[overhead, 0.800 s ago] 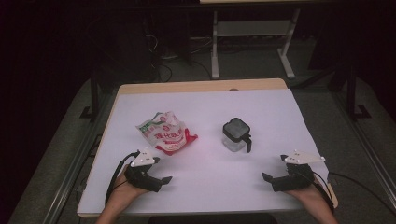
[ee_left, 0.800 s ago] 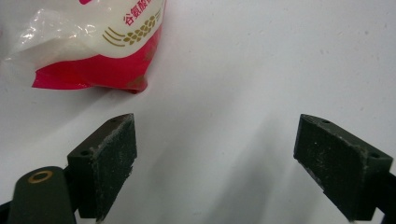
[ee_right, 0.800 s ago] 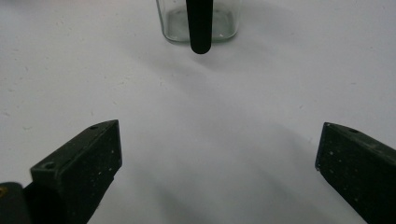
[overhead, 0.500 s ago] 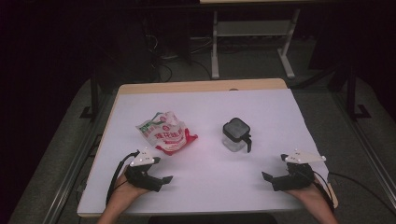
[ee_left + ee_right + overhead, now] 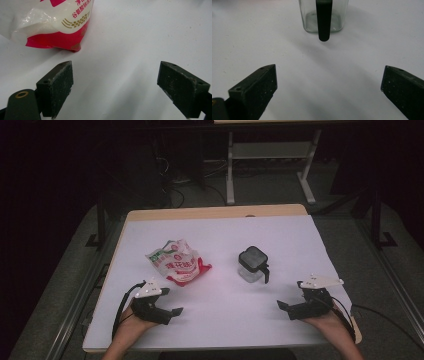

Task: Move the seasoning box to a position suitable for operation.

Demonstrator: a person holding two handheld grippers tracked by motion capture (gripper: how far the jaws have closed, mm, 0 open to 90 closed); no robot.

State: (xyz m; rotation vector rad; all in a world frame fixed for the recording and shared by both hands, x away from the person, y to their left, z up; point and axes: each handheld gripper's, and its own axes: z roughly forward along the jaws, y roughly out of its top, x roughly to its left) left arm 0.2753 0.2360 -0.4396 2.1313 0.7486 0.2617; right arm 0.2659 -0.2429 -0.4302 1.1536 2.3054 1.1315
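Glass jar point(image 5: 251, 265) stood ahead of right tool point(image 5: 283, 307), bag point(image 5: 177, 261) ahead of left tool point(image 5: 176, 312); both tools gaped empty. Risk: careless approach could topple jar.

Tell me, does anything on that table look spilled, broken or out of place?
Nothing stands out. The red-and-white bag lies crumpled but nothing has spilled from it, the lidded glass jar stands upright, and the white table around them looks clean.

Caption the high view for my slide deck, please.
Open left gripper near snack bag; open right gripper near jar.
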